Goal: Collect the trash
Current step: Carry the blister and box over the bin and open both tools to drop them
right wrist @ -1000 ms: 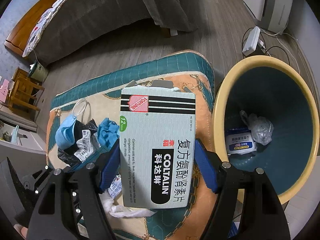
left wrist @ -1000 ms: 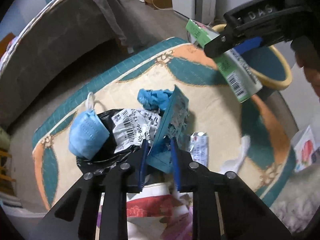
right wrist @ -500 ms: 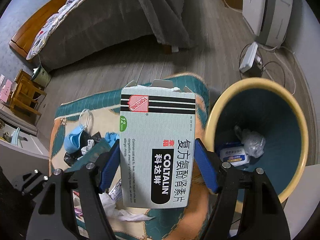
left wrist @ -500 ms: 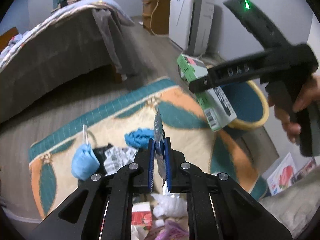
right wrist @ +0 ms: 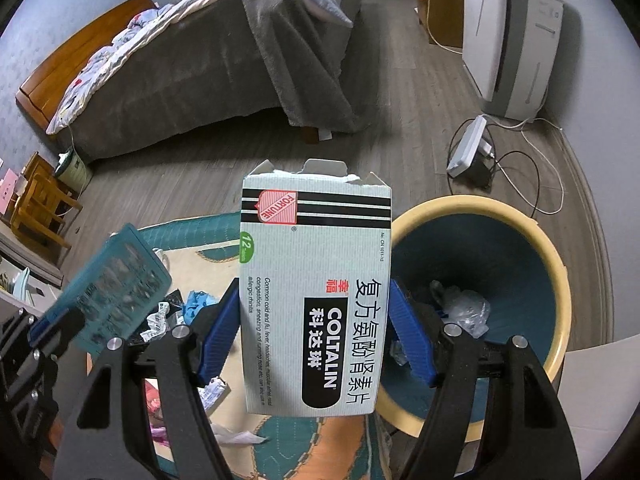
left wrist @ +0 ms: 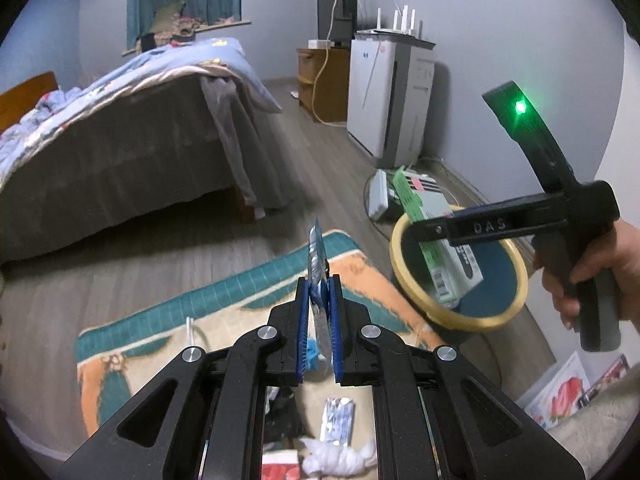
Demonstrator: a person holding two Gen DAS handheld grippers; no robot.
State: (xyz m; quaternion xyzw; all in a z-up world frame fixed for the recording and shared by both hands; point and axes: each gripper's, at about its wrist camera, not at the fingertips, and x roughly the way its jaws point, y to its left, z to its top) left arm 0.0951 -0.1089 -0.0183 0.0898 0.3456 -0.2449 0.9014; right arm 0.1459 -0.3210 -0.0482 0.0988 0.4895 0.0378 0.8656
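Our left fingers (left wrist: 319, 300) pinch a teal blister pack (left wrist: 318, 264) edge-on, raised above the rug (left wrist: 240, 296). Our right fingers (right wrist: 316, 332), spread wide, clamp a medicine box (right wrist: 316, 292) just beside the bin (right wrist: 520, 216), whose floor holds wrappers (right wrist: 464, 308).

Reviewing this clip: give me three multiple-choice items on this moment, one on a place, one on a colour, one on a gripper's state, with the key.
1. Where is the medicine box?
A. on the rug
B. between the right gripper's pads
C. inside the bin

2. What colour is the bin's rim?
A. red
B. black
C. pale yellow

3. How does the left gripper stand?
A. shut on a flat teal blister pack
B. wide open and empty
C. shut on a face mask

Key: 1 B, both blue pads press on the box's sides, up off the rug. 2 C, the rim is pale yellow around a dark teal inside. 3 A, the pack stands edge-on between the closed pads.
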